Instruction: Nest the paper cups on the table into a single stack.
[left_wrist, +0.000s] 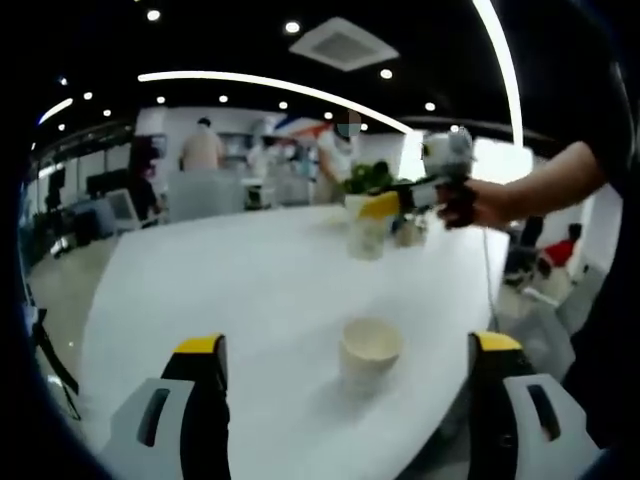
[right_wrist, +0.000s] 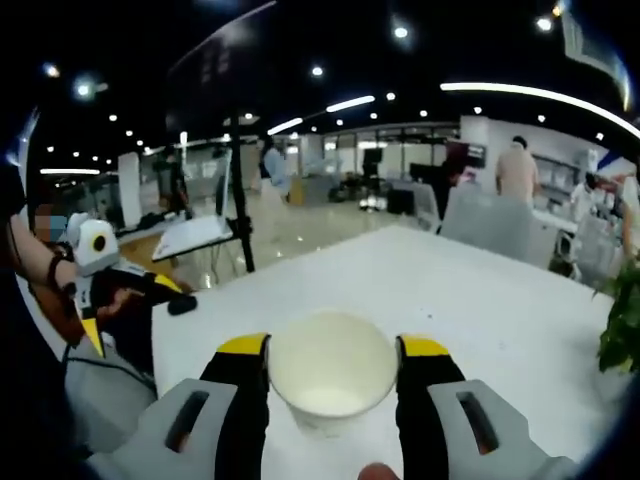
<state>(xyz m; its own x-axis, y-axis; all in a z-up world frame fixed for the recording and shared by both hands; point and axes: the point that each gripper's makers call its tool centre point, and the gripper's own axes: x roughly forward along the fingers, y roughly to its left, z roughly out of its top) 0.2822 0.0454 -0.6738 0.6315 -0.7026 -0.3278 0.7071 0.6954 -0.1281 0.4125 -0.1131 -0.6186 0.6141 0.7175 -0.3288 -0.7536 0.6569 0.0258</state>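
Note:
A white paper cup (left_wrist: 368, 352) stands upright on the white table (left_wrist: 230, 290), just ahead of my left gripper (left_wrist: 348, 345). Its jaws stand wide open, one on each side of the cup, without touching it. My right gripper (right_wrist: 335, 348) is shut on a second paper cup (right_wrist: 332, 380), mouth up, gripped by its sides. In the left gripper view that right gripper (left_wrist: 392, 206) comes in from the right over the far part of the table, with its cup (left_wrist: 366, 238) hanging below the yellow tips. The left gripper (right_wrist: 125, 300) appears at the left of the right gripper view.
A potted green plant (left_wrist: 372, 178) stands at the table's far side, close behind the held cup, and its leaves (right_wrist: 625, 320) show at the right edge. Beyond the table are chairs, desks, a tripod (right_wrist: 238, 190) and people standing in an open office.

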